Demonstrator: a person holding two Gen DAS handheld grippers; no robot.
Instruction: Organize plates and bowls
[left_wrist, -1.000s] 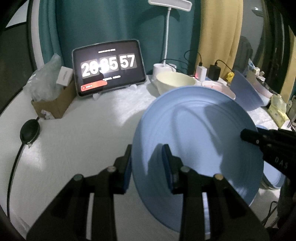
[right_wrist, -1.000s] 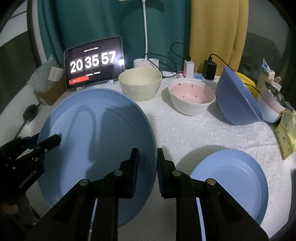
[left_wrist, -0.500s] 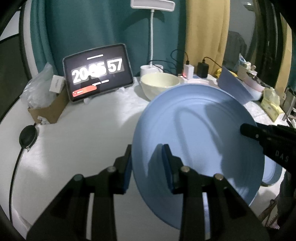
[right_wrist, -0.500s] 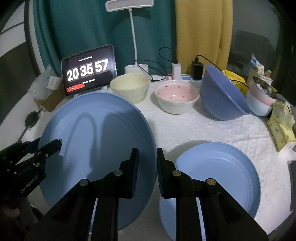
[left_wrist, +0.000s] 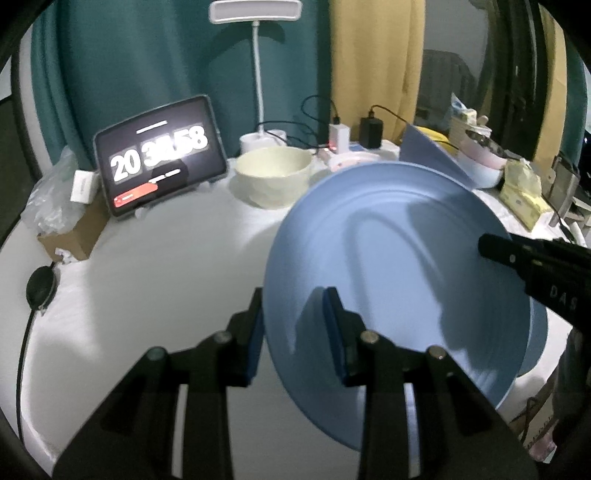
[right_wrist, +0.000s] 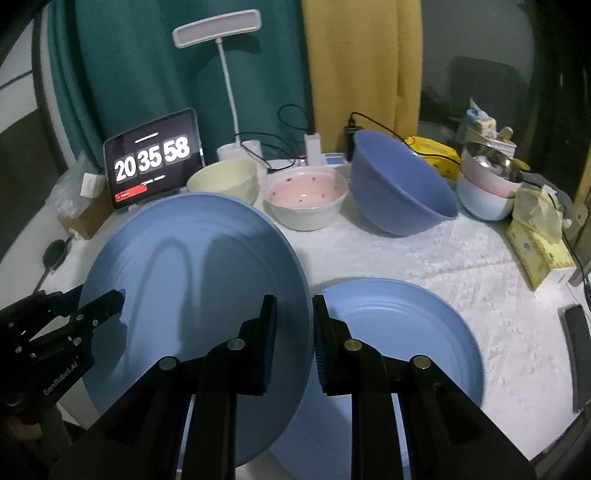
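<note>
I hold one large blue plate (right_wrist: 192, 273) in the air with both grippers, tilted over the white table. My right gripper (right_wrist: 295, 306) is shut on its right rim, and my left gripper (left_wrist: 295, 306) is shut on its left rim. Each gripper shows in the other's view: the left gripper (right_wrist: 88, 306) at the plate's far side, the right gripper (left_wrist: 495, 251) likewise. A second blue plate (right_wrist: 399, 332) lies flat on the table, partly under the held plate (left_wrist: 399, 277). Behind stand a cream bowl (right_wrist: 225, 181), a pink dotted bowl (right_wrist: 306, 195) and a tilted big blue bowl (right_wrist: 399, 188).
A tablet clock (right_wrist: 153, 160) and a desk lamp (right_wrist: 218, 33) stand at the back with chargers and cables. Stacked bowls (right_wrist: 484, 188) and a yellow tissue pack (right_wrist: 539, 243) crowd the right edge. A cardboard box (left_wrist: 74, 232) and a black round thing on a cord (left_wrist: 40, 286) sit at the left.
Both grippers have carried the big plate to the right and a little up; it now overlaps the flat plate. The grips are unchanged.
</note>
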